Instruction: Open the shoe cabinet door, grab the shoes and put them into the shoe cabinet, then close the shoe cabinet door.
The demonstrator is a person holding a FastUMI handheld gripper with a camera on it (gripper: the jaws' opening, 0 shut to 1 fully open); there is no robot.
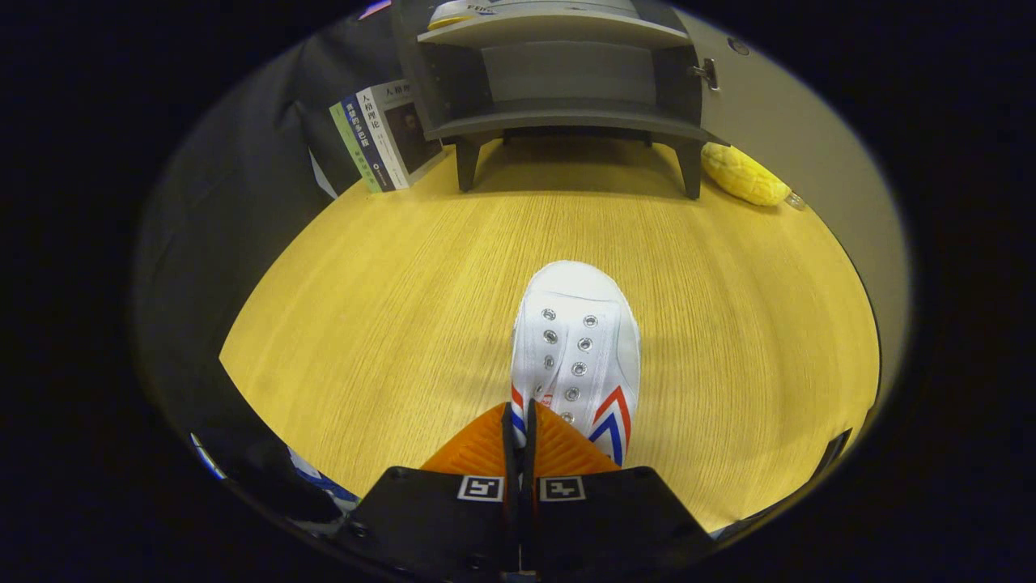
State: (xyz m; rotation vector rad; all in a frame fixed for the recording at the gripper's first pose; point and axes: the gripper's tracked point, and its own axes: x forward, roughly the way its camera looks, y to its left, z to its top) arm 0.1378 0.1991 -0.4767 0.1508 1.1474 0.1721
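One view is given, the gripper view. We see the gripper (519,421) at the bottom centre of the frame, its two fingers drawn almost together with only a thin dark slit between them. In that slit sits the near edge of a white shoe (576,348), seemingly the rim of its collar, so we read the tongs as narrow and clamped on the shoe. The shoe extends from the fingertips toward the frame's centre, toe pointing away from us, with two rows of metal eyelets along its top and red and blue chevron stripes on its side close to the fingers. Whether its sole rests on the wooden table (388,324) or hangs just above it we cannot tell.

At the top centre of the frame stands the dark shoe cabinet (566,89), raised on short legs, its shelves exposed. Its door (777,121) stands swung open at the upper right, a small latch on the edge nearest the cabinet. Several books (380,138) lean beside the cabinet's left leg at the upper left. A yellow plush object (745,174) lies by the right leg, against the open door.
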